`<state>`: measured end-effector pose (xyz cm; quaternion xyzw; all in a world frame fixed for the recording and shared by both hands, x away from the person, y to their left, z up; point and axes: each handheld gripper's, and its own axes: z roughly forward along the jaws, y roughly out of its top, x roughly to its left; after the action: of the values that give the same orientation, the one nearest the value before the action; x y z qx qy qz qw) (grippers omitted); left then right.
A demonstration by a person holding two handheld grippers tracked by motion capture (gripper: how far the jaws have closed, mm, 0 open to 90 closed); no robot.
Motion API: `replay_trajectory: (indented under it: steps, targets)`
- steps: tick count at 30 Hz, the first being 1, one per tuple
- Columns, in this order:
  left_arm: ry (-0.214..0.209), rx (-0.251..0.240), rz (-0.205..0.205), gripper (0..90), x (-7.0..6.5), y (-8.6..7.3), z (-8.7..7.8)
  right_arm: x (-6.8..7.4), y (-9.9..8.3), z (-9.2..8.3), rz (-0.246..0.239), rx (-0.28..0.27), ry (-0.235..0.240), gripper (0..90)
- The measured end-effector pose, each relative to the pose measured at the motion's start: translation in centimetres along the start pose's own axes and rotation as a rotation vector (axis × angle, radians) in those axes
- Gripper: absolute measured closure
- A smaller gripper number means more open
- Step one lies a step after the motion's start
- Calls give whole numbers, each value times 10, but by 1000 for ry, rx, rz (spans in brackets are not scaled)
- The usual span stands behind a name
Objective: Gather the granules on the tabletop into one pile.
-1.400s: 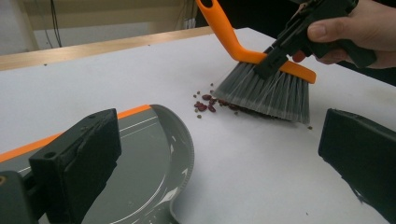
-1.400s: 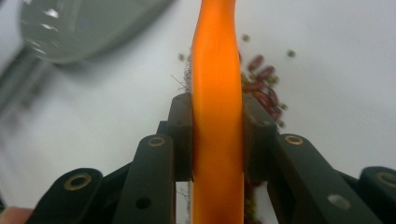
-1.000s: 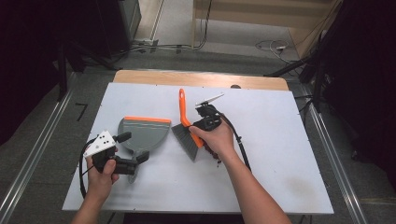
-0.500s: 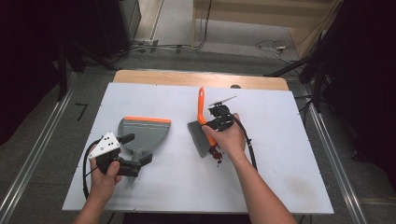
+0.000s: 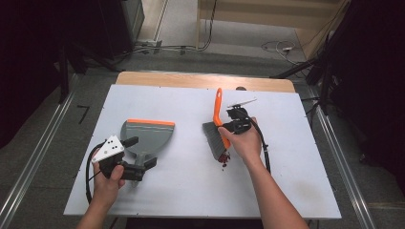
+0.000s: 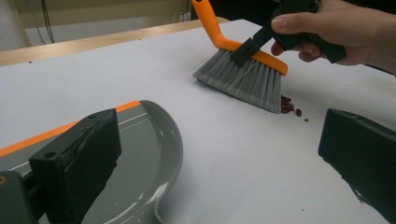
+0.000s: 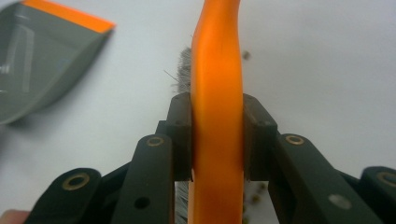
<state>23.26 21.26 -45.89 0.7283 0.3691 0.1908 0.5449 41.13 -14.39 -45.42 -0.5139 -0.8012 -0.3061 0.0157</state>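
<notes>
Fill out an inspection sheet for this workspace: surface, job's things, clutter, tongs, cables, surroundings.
Surface: white tabletop with a wooden strip along the far edge.
Job's things: brush with orange handle and grey bristles, bristles on the table; grey dustpan with orange lip, apart from the brush.
Clutter: small dark red crumbs beside the bristles.
Tongs: right tongs shut on the brush handle; left tongs stand open, dustpan by one jaw, grip on its handle not clear.
Cables: black cable loops from the left tongs; another trails along the right forearm; more on the floor beyond the table.
Surroundings: dark stands and grey floor.
</notes>
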Motion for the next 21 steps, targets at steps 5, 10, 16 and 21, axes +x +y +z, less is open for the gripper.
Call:
replay_trajectory:
  steps: [5,10,16,21]
  targets:
    - [0,-1,-2,0,1,0,0,17,4,-18,-115,-32,32,686]
    - [-1,2,-3,0,1,0,1,32,5,-42,-307,-29,35,686]
    - [2,9,-3,0,2,-1,2,49,-20,-67,-621,66,62,687]
    - [13,-2,-13,0,5,-1,-2,48,-52,-64,-733,152,94,686]
